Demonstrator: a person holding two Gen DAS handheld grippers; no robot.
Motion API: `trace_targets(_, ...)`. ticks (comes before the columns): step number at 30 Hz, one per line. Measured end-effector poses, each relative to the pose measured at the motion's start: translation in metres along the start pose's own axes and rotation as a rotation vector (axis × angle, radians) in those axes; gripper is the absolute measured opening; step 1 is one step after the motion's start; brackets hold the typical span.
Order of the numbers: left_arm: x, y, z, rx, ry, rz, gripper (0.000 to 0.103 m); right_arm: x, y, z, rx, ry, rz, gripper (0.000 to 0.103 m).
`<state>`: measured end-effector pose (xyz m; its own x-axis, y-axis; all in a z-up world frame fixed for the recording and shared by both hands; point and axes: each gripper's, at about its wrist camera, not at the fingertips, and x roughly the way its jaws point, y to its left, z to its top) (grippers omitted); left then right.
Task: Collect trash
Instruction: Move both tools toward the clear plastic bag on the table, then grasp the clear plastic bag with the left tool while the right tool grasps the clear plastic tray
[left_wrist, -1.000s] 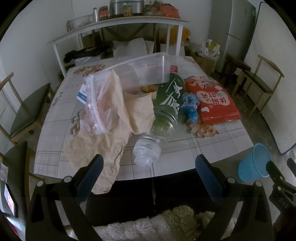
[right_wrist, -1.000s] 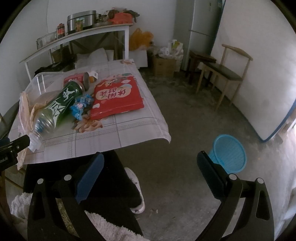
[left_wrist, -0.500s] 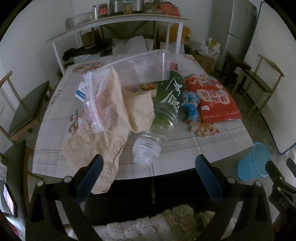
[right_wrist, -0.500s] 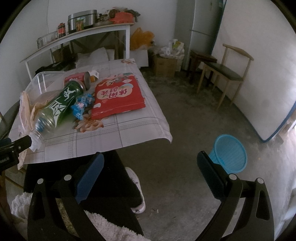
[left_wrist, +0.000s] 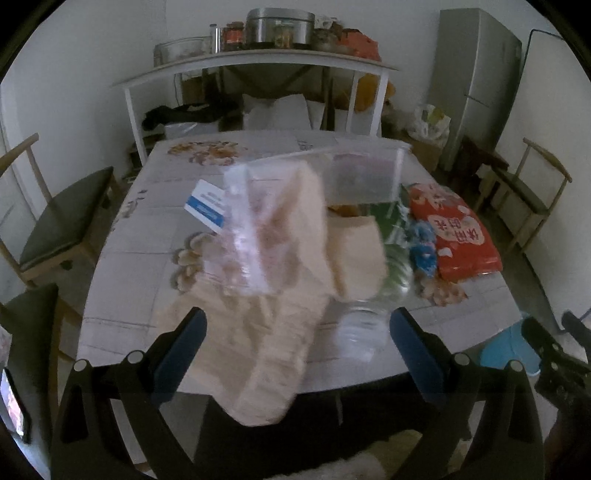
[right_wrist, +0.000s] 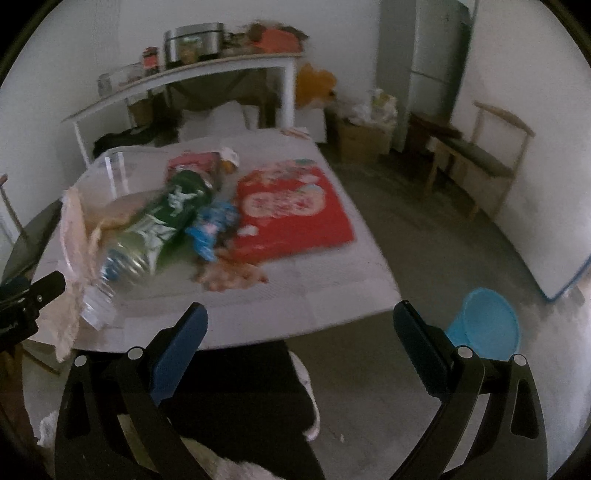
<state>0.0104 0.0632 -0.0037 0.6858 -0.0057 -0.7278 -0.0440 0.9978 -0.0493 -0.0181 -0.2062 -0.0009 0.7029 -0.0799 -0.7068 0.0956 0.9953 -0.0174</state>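
Trash heaped on a tiled-cloth bench (left_wrist: 122, 236), awaiting collection. Left claw (left_wrist: 293, 360) spread wide and empty, hovering just off the near edge; right claw (right_wrist: 299, 356) likewise spread and empty, off the bench's right corner, above bare floor.

Nearest the left claw: a crumpled tan paper bag (left_wrist: 266, 332), draped over the near edge, one end hanging between the spread fingers. Likely light, soft and yielding; probably best pinched at a thick fold near the edge rather than on a single loose layer. Leaning on it, a clear plastic bag (left_wrist: 255, 236), thin and probably slippery, liable to slide out of a shallow pinch.

Just right of the paper, a green-labelled plastic bottle (right_wrist: 159, 229) lying on its side, neck toward the near edge. Apparently empty, so light, round and prone to roll; narrow neck the likely surest hold. Behind the pile, a clear plastic tub (left_wrist: 365, 173), stiff but broad.

Farther right, a crinkled blue wrapper (right_wrist: 212, 229), then a flat red snack packet (right_wrist: 295, 210), glossy and limp, best taken at an edge. All lying ahead and left of the right claw.

Blue basket (right_wrist: 484, 325) on the floor, right of the bench, just beside the right claw's right finger in view. Both views blurred.
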Motion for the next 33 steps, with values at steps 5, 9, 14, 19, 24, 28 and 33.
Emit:
trace_targets(5,0.008,0.029,-0.001,-0.016,-0.016,-0.025,0.097,0.009,0.022,0.011,-0.043,-0.036,0.076,0.096)
trace_targets(9,0.012,0.050,0.003,-0.060,-0.054,-0.098,0.097,0.008,0.039,0.024,-0.084,-0.113,0.162,0.096)
trace_targets(14,0.012,0.066,0.012,-0.057,-0.183,-0.192,0.097,0.006,0.051,0.038,-0.101,-0.145,0.200,0.096)
trace_targets(19,0.028,0.071,0.030,-0.021,-0.202,-0.248,0.096,0.019,0.059,0.044,-0.104,-0.096,0.216,0.096)
trace_targets(24,0.052,0.074,0.043,0.008,-0.160,-0.323,0.077,0.032,0.067,0.044,-0.114,-0.037,0.225,0.096)
trace_targets(28,0.068,0.079,0.047,-0.003,-0.119,-0.359,0.054,0.037,0.071,0.046,-0.103,-0.004,0.259,0.096)
trace_targets(33,0.075,0.084,0.046,-0.029,-0.108,-0.399,0.040,0.044,0.077,0.050,-0.118,0.016,0.283,0.096)
